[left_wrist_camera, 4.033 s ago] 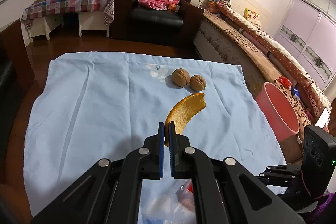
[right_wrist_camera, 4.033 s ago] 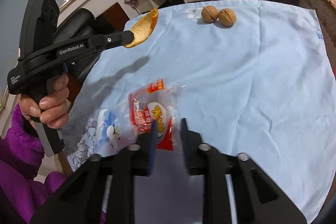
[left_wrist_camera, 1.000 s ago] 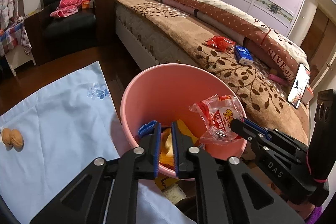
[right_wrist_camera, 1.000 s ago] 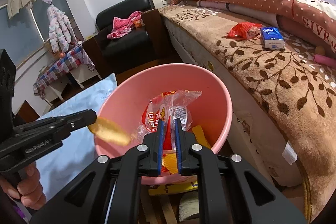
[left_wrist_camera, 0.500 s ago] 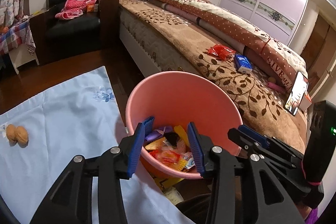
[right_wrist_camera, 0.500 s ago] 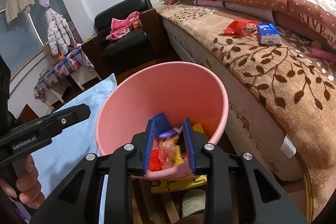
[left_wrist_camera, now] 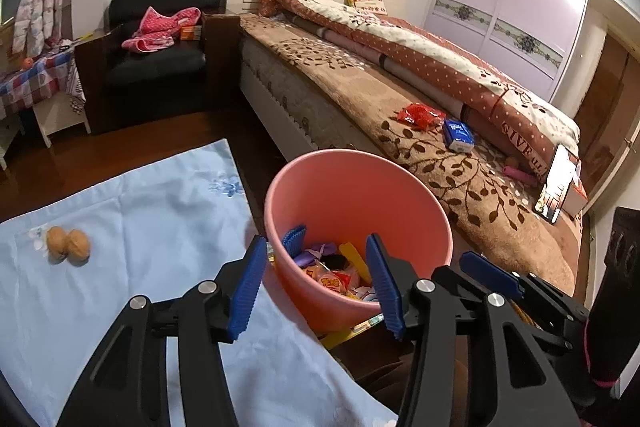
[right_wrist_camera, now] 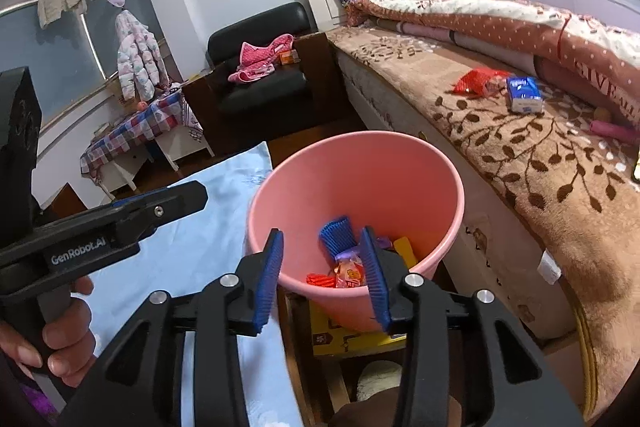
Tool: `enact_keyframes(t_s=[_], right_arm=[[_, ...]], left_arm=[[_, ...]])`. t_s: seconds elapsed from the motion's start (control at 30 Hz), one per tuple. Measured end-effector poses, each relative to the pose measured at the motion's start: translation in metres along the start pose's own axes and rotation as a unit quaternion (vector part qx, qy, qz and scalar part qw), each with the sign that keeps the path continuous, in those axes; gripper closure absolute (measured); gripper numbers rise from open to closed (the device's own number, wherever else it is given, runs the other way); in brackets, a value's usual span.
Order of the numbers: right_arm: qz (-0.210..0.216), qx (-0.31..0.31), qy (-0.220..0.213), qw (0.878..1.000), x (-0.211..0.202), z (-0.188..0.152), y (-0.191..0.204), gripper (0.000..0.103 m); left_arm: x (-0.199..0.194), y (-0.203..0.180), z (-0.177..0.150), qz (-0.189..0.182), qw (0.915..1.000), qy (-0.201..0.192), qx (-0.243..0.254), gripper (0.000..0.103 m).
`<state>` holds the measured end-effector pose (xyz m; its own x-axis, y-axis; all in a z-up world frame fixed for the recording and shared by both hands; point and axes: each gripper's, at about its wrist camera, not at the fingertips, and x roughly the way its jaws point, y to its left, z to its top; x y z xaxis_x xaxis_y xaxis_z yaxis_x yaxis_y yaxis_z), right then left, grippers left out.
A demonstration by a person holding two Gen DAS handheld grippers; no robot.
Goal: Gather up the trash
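A pink bin (left_wrist_camera: 352, 187) (right_wrist_camera: 360, 179) stands between the blue-clothed table and the bed. It holds several wrappers (left_wrist_camera: 332, 277) (right_wrist_camera: 348, 273) and a blue ridged piece. My left gripper (left_wrist_camera: 316, 283) is open and empty, just over the bin's near rim. My right gripper (right_wrist_camera: 324, 275) is open and empty, also at the near rim. The right gripper shows in the left wrist view (left_wrist_camera: 492, 279); the left one shows in the right wrist view (right_wrist_camera: 160, 205). Two walnuts (left_wrist_camera: 68, 243) lie on the light blue cloth (left_wrist_camera: 140, 227).
A bed with a brown leaf blanket (left_wrist_camera: 460, 163) runs along the right, with a red packet (left_wrist_camera: 420, 115), a blue tissue pack (left_wrist_camera: 458, 135) and a phone (left_wrist_camera: 554, 183) on it. A black armchair (left_wrist_camera: 160, 39) stands behind. A yellow box (right_wrist_camera: 348, 339) lies under the bin.
Both grippers opened over the bin: the orange peel and the snack wrapper dropped into it. Both have since opened wider and drawn back a little.
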<state>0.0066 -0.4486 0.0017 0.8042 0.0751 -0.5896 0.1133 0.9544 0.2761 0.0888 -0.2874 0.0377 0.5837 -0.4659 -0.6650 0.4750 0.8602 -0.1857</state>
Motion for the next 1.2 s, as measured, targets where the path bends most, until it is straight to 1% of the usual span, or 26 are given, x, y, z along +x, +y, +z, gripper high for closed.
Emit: enact_keyframes(t_s=[0.07, 0.1, 0.17, 0.2, 0.5, 0.53, 0.57, 0.63, 0.93, 1.2], right_arm=[[-0.002, -0.004, -0.004, 1.000, -0.006, -0.001, 0.005, 0.058], [-0.003, -0.005, -0.006, 1.000, -0.008, -0.001, 0.006, 0.056], [-0.008, -0.006, -0.011, 1.000, -0.014, -0.002, 0.010, 0.049], [-0.010, -0.006, -0.013, 1.000, -0.016, -0.003, 0.012, 0.047], [-0.008, -0.013, -0.025, 1.000, -0.028, -0.008, 0.030, 0.046], [-0.008, -0.015, -0.028, 0.999, -0.030, -0.009, 0.033, 0.044], [-0.008, -0.018, -0.029, 0.999, -0.030, -0.009, 0.035, 0.038], [-0.008, -0.021, -0.030, 0.999, -0.031, -0.010, 0.039, 0.033], [-0.007, -0.028, -0.029, 0.999, -0.028, -0.011, 0.052, 0.031], [-0.007, -0.028, -0.029, 0.999, -0.026, -0.012, 0.057, 0.031]], left_arm=[[-0.007, 0.000, -0.002, 0.001, 1.0000, -0.005, -0.003, 0.047], [-0.009, 0.001, -0.003, 0.001, 1.0000, -0.006, -0.004, 0.044], [-0.015, 0.001, -0.006, 0.004, 0.9999, -0.009, -0.005, 0.038], [-0.018, 0.001, -0.007, 0.006, 0.9999, -0.011, -0.006, 0.037], [-0.044, 0.007, -0.014, 0.028, 0.9989, -0.039, -0.002, 0.036], [-0.046, 0.008, -0.015, 0.031, 0.9987, -0.041, -0.003, 0.036], [-0.048, 0.010, -0.016, 0.035, 0.9984, -0.044, -0.003, 0.036], [-0.052, 0.014, -0.018, 0.041, 0.9979, -0.049, -0.006, 0.036], [-0.055, 0.031, -0.022, 0.054, 0.9970, -0.048, -0.026, 0.036], [-0.057, 0.041, -0.023, 0.057, 0.9963, -0.052, -0.037, 0.037]])
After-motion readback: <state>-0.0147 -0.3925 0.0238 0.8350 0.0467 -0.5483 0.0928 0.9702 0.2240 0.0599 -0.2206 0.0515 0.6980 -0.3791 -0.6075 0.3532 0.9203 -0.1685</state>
